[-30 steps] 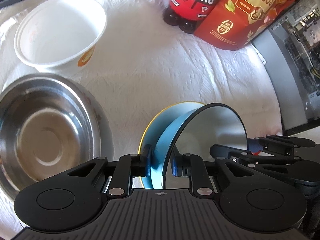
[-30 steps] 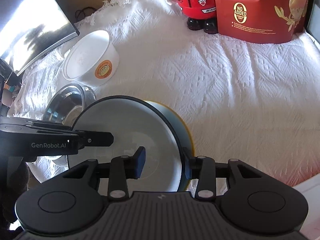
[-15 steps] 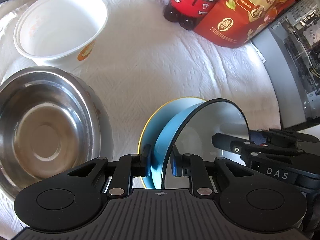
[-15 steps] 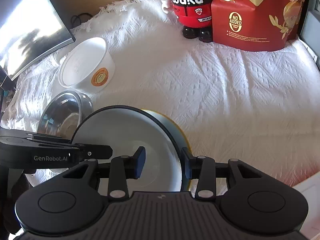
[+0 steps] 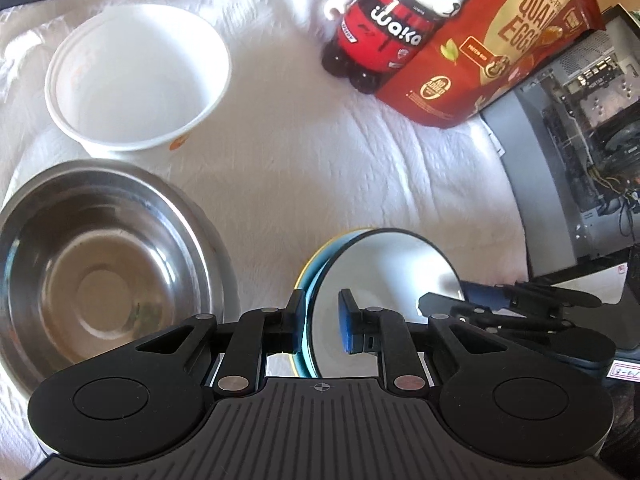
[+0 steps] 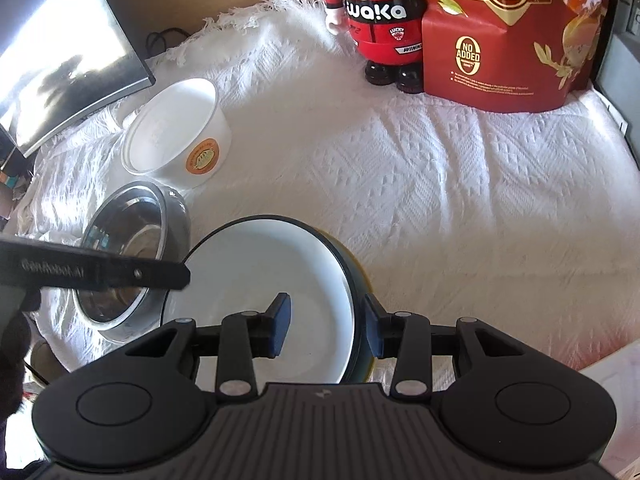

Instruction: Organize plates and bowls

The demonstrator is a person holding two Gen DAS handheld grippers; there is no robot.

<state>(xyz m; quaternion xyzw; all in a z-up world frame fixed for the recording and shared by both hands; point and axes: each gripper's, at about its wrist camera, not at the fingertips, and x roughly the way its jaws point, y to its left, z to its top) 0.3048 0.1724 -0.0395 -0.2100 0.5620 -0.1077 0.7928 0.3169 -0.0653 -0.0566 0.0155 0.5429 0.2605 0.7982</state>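
Note:
A blue bowl point(image 5: 392, 272) with a white inside and a dark rim sits over a yellow-rimmed dish point(image 5: 305, 276) on the white cloth. My left gripper point(image 5: 320, 320) straddles the bowl's left rim. Its jaws are closing, one pad on the outer wall and the other inside. My right gripper point(image 6: 326, 320) grips the opposite rim of the bowl point(image 6: 260, 272), one pad inside and one outside. To the left stand a steel bowl point(image 5: 100, 272) and, beyond it, a white paper bowl point(image 5: 136, 80). The left gripper's arm point(image 6: 100, 272) crosses the right wrist view.
A red-and-black figurine point(image 5: 392, 28) and a red snack bag point(image 5: 500, 48) stand at the back. An open computer case point(image 5: 580, 140) borders the cloth on the right. A dark monitor point(image 6: 60, 80) leans at the far left. Bare cloth point(image 6: 460, 200) spreads right of the bowls.
Both views have drawn back a little, so the blue bowl looks smaller and lower between the fingers. The left gripper's pads have come slightly closer together. The steel and white bowls have not moved.

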